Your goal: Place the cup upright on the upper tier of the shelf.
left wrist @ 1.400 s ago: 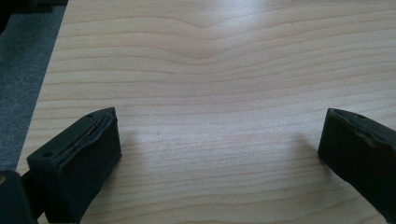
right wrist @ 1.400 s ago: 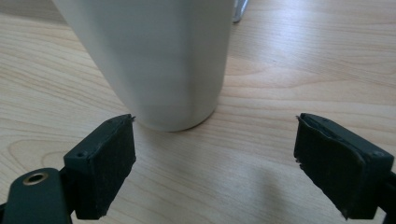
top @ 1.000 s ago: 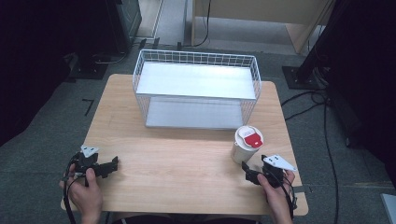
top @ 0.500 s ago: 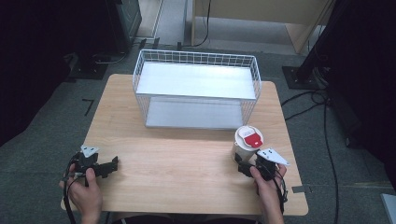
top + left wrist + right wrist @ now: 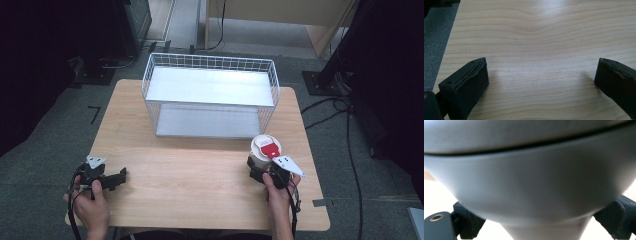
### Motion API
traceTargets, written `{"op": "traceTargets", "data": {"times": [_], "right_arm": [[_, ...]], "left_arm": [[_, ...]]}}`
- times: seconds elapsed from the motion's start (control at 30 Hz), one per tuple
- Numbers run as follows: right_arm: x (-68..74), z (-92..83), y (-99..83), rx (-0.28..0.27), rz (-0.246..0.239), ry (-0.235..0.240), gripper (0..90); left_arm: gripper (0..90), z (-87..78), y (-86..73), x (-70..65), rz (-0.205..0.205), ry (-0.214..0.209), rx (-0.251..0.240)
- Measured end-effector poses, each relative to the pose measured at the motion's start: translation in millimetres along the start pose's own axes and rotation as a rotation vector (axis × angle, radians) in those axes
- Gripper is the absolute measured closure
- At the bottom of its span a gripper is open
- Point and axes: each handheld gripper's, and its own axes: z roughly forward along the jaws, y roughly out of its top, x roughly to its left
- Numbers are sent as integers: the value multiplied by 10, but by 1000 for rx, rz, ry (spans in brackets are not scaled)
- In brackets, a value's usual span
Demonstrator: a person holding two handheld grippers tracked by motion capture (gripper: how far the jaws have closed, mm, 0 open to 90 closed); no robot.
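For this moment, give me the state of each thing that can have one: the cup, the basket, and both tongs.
Cup: upright on the table, lid on, between the jaws of the right tongs.
Wire basket: upright at the far side of the table, nothing inside.
Left tongs: open, low over bare wood, holding nothing.
Right tongs: jaws on either side of the cup's base; whether they have closed on it is unclear.

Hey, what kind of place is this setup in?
Probably a lab or recording workspace, not a home: a plain wooden table on grey carpet, cables trailing over the floor past dark equipment stands, and a person holding tongs in each hand beside a wire basket.
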Motion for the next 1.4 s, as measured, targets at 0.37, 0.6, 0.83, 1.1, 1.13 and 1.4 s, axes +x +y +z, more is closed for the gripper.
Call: {"op": "traceTargets", "data": {"times": [0.37, 0.6, 0.83, 1.1, 1.13, 1.4], "right_arm": [[71, 32, -12, -101, 10, -42, 83], [78, 45, -20, -127, 23, -42, 79], [51, 37, -47, -174, 59, -18, 90], [96, 19, -10, -200, 55, 7, 95], [96, 19, -10, -200, 55, 7, 95], [181, -34, 95, -225, 48, 40, 97]], "left_arm": [[0, 0, 0, 0, 0, 0, 0], [0, 0, 0, 0, 0, 0, 0], [0, -1, 0, 1, 1, 0, 1], [0, -1, 0, 1, 1, 0, 1], [0, -1, 0, 1, 1, 0, 1], [0, -1, 0, 1, 1, 0, 1]]}}
